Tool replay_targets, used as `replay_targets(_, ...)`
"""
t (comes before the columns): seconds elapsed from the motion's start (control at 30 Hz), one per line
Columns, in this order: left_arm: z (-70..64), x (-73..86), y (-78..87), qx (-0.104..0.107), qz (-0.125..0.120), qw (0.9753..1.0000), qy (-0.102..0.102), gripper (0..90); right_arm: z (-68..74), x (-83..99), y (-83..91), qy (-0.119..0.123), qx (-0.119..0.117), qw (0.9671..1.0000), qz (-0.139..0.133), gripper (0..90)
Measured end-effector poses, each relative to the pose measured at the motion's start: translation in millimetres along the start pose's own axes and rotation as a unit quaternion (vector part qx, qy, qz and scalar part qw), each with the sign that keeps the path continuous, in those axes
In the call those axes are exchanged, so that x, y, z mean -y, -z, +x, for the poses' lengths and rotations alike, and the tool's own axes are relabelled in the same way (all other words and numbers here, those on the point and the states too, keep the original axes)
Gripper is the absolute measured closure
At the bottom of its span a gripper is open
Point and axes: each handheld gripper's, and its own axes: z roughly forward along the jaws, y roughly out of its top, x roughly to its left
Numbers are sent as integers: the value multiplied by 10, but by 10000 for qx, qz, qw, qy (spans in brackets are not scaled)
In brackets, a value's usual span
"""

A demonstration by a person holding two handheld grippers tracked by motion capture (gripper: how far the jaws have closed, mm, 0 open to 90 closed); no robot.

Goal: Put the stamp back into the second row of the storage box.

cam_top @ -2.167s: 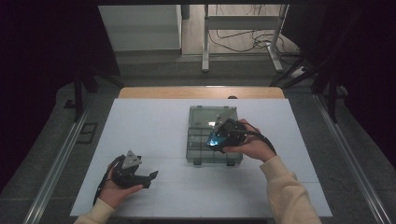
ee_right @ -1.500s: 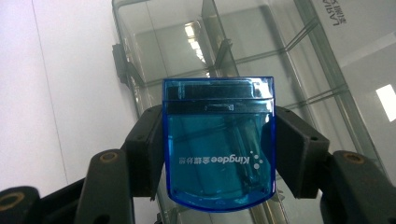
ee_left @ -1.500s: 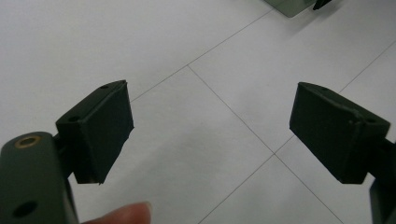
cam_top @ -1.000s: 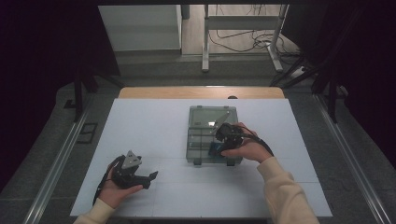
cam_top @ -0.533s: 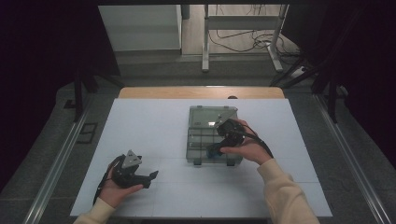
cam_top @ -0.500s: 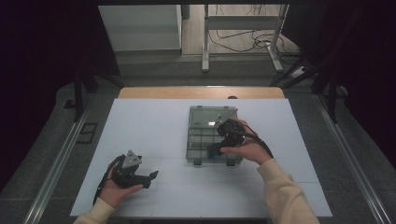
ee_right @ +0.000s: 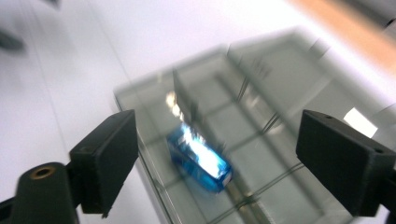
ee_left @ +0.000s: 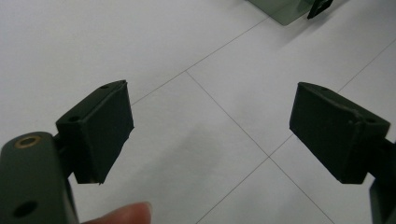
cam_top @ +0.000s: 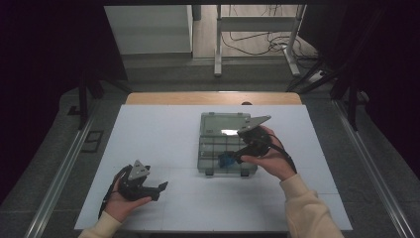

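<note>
A translucent grey compartment box [cam_top: 227, 144] lies on the white table [cam_top: 163, 134], slightly toward 2 o'clock from the table's middle. The right gripper [cam_top: 233, 158] hovers over the box's near edge, jaws spread wide and holding nothing. In the right gripper view, which is motion-blurred, a small blue block [ee_right: 200, 158] lies in one of the box's compartments, between the two jaws. The left gripper [cam_top: 159, 190] rests low at 7 o'clock on the table, well apart from the box, its jaws likewise wide and empty over bare tabletop; a fingertip [ee_left: 122, 214] shows at the bottom of its view.
</note>
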Motion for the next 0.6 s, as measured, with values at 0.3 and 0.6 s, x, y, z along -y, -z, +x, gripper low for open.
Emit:
replay_targets(0.3, -2, -6, 3, -5, -8, 10000, 9, 137, 69, 57, 135, -54, 251, 9997, -21, 139)
replay_targets(0.6, -4, -16, -3, 14, -26, 10000, -5, 136, 69, 422, 422, -591, 445, 9970, -241, 148)
